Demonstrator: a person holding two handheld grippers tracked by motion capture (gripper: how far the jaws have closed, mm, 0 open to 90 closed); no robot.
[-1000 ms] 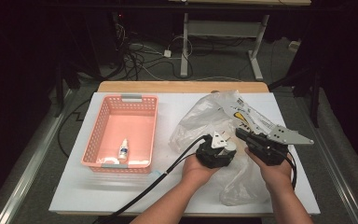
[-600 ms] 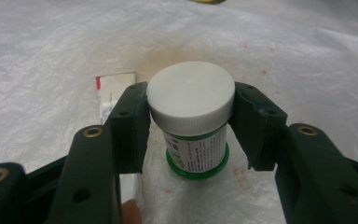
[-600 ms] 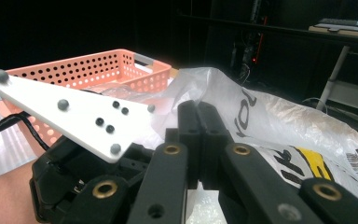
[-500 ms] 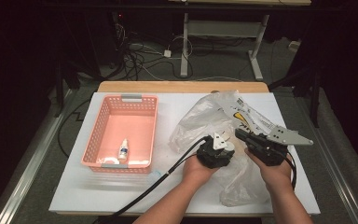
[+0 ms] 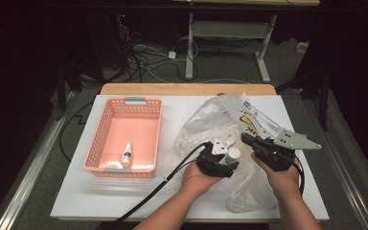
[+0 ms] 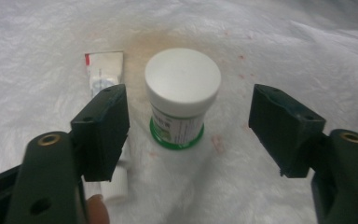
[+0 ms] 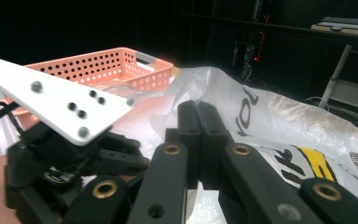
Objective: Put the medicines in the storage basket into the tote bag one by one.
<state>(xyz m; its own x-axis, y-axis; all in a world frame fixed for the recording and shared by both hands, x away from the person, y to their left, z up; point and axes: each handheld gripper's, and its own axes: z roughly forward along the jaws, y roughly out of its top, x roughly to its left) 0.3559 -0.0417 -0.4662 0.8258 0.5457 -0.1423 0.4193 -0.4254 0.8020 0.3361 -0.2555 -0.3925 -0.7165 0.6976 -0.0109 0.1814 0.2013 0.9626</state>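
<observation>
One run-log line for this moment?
left gripper: jaws just opening, astride white jar, no contact | right gripper: shut on plastic bag | basket: holds small bottle

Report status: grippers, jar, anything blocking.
Left gripper open, fingers just widened, astride small white-capped green-based jar, not touching. Right gripper shut, pinching clear plastic bag. White tube lies beside left finger.

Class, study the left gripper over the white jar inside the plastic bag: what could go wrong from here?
1. The left gripper stands open around the white jar, its jaws having just opened wider; a small tube lies beside one jaw and might be pinched too.
2. The right gripper is shut on the plastic bag; if the thin film slips, it could fold over the jar.
</observation>
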